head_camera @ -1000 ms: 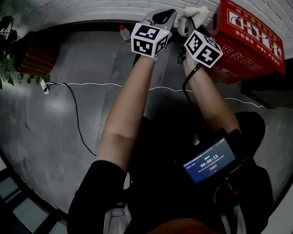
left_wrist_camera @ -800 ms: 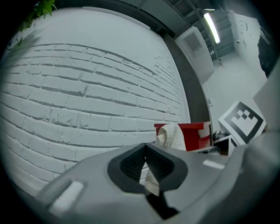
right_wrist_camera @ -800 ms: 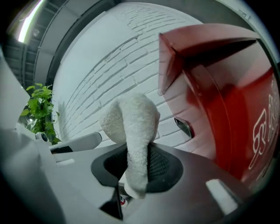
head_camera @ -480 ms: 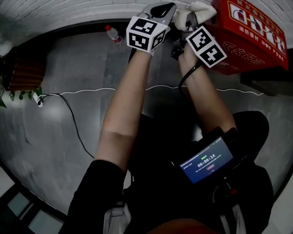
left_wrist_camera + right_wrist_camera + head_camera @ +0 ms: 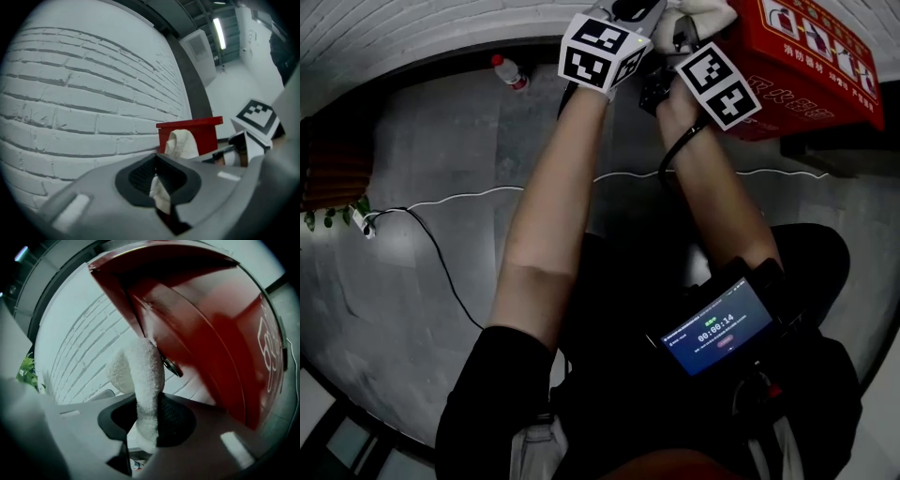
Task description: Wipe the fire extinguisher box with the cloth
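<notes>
Head view: find left tool and right tool raised side by side, with white cloth bunched at the near corner of the red fire extinguisher box. Left gripper view: note jaws closed on a small white scrap, apparently a cloth corner. Right gripper view: note jaws pinched on a thick fold just beside the box; judge cloth soft, light and limp, best gripped deep in the fold, and box rigid and smooth.

Steep head view, two close tool views; box in all.
</notes>
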Demonstrator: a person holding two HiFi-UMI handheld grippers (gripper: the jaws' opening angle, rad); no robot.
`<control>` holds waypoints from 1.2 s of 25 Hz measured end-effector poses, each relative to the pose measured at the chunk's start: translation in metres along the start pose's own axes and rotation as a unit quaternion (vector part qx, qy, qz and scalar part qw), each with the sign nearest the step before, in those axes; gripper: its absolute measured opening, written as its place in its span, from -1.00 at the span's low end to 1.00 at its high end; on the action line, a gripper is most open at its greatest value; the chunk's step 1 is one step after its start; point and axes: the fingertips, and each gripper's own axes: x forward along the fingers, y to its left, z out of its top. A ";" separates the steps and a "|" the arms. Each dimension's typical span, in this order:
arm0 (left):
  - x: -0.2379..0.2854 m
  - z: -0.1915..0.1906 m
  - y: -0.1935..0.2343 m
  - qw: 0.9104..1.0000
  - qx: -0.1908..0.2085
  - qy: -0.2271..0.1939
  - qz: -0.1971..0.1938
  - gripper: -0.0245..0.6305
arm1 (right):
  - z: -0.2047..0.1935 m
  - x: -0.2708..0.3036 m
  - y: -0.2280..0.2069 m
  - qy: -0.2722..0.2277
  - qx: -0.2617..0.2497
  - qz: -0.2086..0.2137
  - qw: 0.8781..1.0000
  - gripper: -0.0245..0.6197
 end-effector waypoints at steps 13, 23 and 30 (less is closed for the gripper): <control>0.017 -0.023 -0.024 0.997 0.018 0.070 -0.022 -0.93 | -0.018 -0.005 -0.036 0.007 0.124 -0.033 0.992 -0.65; 0.022 -0.044 -0.031 0.992 0.042 0.109 -0.039 -0.93 | -0.045 -0.014 -0.082 -0.022 0.246 -0.066 0.967 -0.65; 0.022 -0.064 -0.037 0.991 0.027 0.123 -0.053 -0.93 | -0.064 -0.018 -0.097 -0.031 0.280 -0.075 0.956 -0.65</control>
